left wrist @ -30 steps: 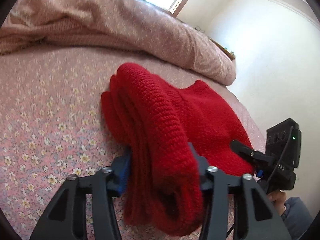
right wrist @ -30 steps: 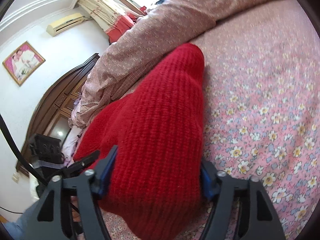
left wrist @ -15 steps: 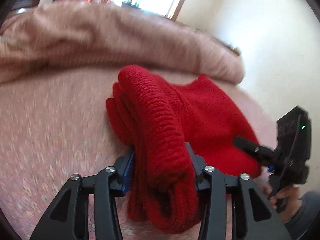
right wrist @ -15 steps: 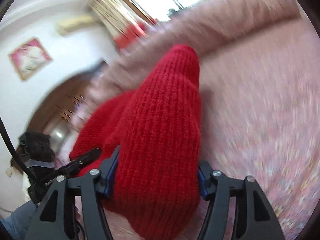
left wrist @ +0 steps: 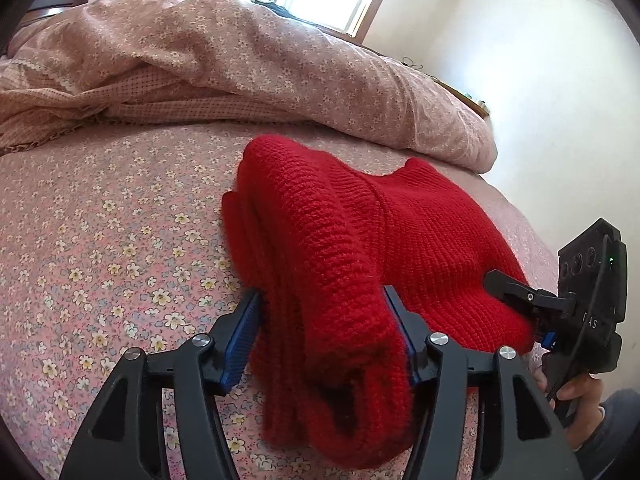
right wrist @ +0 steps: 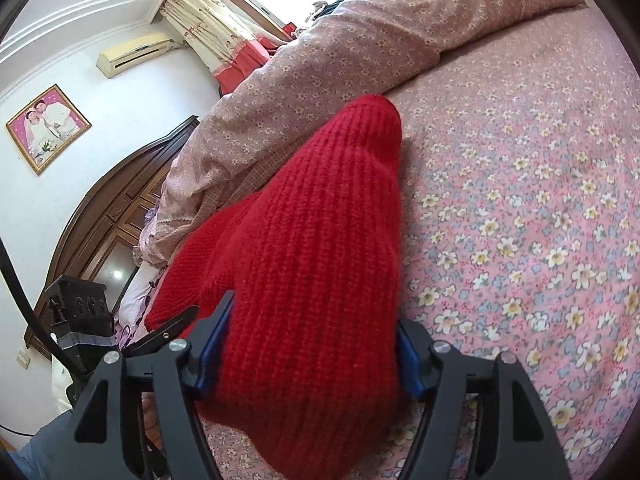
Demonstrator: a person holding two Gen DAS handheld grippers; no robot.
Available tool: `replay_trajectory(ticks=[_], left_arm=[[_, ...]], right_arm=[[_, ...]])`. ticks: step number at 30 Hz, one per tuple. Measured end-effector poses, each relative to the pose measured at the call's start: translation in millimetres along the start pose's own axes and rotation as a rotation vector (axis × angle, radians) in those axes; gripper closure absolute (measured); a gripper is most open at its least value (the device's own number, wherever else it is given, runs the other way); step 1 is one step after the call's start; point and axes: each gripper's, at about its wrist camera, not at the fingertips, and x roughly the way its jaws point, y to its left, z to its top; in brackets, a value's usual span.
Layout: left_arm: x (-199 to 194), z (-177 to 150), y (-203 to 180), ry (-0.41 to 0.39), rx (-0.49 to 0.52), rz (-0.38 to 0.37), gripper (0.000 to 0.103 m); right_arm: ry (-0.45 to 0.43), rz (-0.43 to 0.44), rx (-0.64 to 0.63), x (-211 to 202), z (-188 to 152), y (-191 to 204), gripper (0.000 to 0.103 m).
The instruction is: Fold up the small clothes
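Note:
A red knitted sweater (left wrist: pixel 400 232) lies on the floral bed sheet (left wrist: pixel 100 240), partly bunched and folded. My left gripper (left wrist: pixel 324 332) is shut on a thick bunched fold at its near left side. My right gripper (right wrist: pixel 312 344) is shut on another thick fold of the sweater (right wrist: pixel 312 240) and also shows at the right of the left wrist view (left wrist: pixel 520 300). The left gripper shows at the lower left of the right wrist view (right wrist: pixel 160 332). Both folds hang over the fingers and hide the fingertips.
A rolled pink floral quilt (left wrist: pixel 260 64) lies along the far side of the bed. A dark wooden headboard (right wrist: pixel 112 216) and a white wall with a framed photo (right wrist: pixel 46 128) stand to the left in the right wrist view. The bed's right edge (left wrist: pixel 532 224) is close to the sweater.
Both grippers keep their hold on the sweater. The views have shifted back and tilted a little, showing more of the quilt and window. The sweater sits slightly farther from the cameras.

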Motion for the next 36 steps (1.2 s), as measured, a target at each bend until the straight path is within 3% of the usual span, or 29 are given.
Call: replay_trajectory(ticks=[6,13,18,24,27,36], left_arm=[[-1,-2,-3,-0.005,0.019,0.025,0.043],[3,1,3,0.013,-0.006,0.096,0.014],[1,2,8,0.025,-0.036,0.078,0.013],[-11,8,-3,-0.004,0.033,0.103,0.013],[-28,10,-13,-0.057,0.062,0.137,0.013],[-87,3,-48,-0.256,0.185,0.206,0.013]], right_arm=[[0.0,0.0,-0.001,0,0,0,0.031],[-0.002,-0.004,-0.002,1,1,0,0.028],[-0.012,-0.039,-0.016,0,1,5,0.018],[-0.058,-0.068,-0.04,-9,0,11,0.014],[-0.088,-0.099,-0.077,-16,2,19,0.009],[-0.254,-0.2,-0.457,-48,-11,98,0.004]])
